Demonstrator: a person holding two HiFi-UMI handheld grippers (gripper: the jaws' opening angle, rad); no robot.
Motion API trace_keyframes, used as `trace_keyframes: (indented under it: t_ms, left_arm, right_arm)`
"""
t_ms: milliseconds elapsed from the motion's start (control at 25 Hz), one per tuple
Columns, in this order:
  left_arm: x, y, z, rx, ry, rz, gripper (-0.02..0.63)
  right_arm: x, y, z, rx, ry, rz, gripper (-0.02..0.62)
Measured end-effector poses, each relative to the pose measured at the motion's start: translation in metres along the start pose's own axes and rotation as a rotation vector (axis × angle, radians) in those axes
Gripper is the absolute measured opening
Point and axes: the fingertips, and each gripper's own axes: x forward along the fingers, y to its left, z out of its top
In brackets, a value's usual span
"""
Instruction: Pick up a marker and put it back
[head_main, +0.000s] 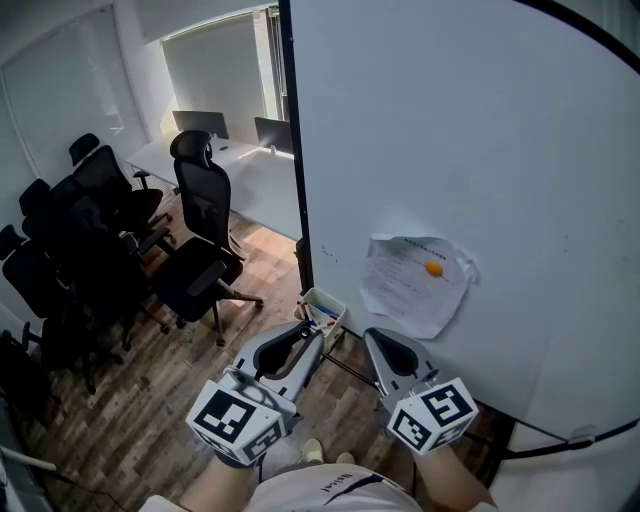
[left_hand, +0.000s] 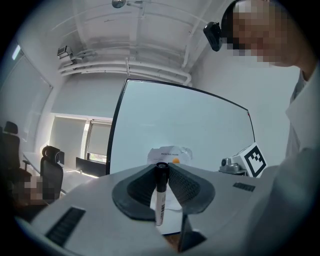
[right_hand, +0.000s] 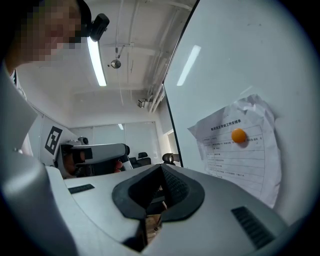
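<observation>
My left gripper is shut on a black marker, which stands upright between the dark pads with its cap end up. In the head view the left gripper points at a small white pen box with several markers, fixed at the whiteboard's lower left corner. My right gripper hangs beside it, close to the whiteboard. In the right gripper view its jaws meet at the tips with nothing between them.
A crumpled printed sheet is pinned to the board by an orange magnet. Black office chairs and a white desk stand to the left on the wooden floor. The board's stand foot runs under the grippers.
</observation>
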Motion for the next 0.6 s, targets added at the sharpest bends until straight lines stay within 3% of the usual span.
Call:
trace_keyframes:
  t_ms: [600]
  left_arm:
    - [0.007,0.01,-0.006,-0.017,0.007,0.003,0.084]
  right_arm:
    - [0.014,0.002,-0.006,-0.006,0.023,0.017,0.003]
